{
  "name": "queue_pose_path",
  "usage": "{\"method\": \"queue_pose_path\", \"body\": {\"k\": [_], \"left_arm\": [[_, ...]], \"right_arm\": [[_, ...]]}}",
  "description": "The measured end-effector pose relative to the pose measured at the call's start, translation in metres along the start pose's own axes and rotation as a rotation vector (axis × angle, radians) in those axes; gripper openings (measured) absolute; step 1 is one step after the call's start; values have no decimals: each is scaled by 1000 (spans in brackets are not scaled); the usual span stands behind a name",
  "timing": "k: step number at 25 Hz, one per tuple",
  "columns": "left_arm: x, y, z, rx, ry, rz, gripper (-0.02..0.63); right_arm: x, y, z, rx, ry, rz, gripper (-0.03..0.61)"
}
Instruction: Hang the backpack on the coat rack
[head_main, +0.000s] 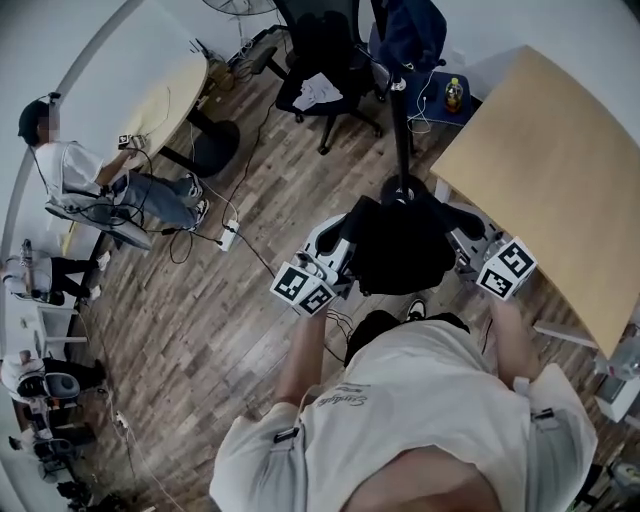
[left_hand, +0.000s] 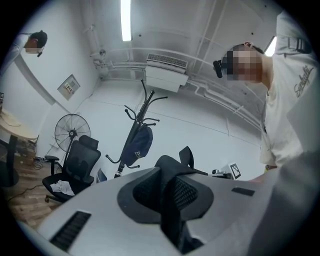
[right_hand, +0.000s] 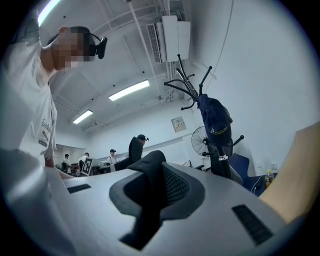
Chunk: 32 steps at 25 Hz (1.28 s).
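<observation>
Black backpack (head_main: 400, 250) hangs between the two grippers in front of the person, close to the foot of the rack (head_main: 403, 130) and not yet on any hook. The left gripper (left_hand: 167, 192) is clenched on a fold of the pack's black webbing. The right gripper (right_hand: 155, 187) is clamped on a like fold.

Each grip looks to be on a thin pinch of fabric only. If the pack's weight swings during the lift, a fold could slide out of one pair of jaws and the pack would drop or dangle from one side.

A blue bag (right_hand: 215, 125) already hangs on the rack, so the pack may bump it or find that hook taken. The rack is a thin pole on a small base, and a sideways push while hooking could rock or tip it. The table (head_main: 560, 200) stands just beside it and leaves little room on that side. Cables (head_main: 235, 215) trail across the floor nearby and could catch a foot.

The blue bag carries pale lettering that begins with D, and the rest is too small to read. The person's shirt has script print that I cannot make out.
</observation>
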<state>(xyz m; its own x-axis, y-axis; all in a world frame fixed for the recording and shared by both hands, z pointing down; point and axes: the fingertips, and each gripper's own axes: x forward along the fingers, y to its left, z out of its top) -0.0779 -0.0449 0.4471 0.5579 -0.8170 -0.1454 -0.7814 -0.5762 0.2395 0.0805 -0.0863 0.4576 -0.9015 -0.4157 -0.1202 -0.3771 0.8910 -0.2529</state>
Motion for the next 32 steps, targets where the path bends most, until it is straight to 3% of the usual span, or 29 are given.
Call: {"method": "queue_pose_path", "body": {"k": [9,17,26,32], "left_arm": [[26,61,1,-48,27,-14,41],[63,118,-7,-71,106,-159,41],[93,170,-4,-81,169,-326,41],[112,203,-6,-105,195,-369,41]], "right_arm": [[52,-37,-3,15,26,-36,26],[84,-74,-21,76,17,-187,26],[115,-97,-26,63,-30,-367,26],[137,-113,-29,49,-44,-449,26]]}}
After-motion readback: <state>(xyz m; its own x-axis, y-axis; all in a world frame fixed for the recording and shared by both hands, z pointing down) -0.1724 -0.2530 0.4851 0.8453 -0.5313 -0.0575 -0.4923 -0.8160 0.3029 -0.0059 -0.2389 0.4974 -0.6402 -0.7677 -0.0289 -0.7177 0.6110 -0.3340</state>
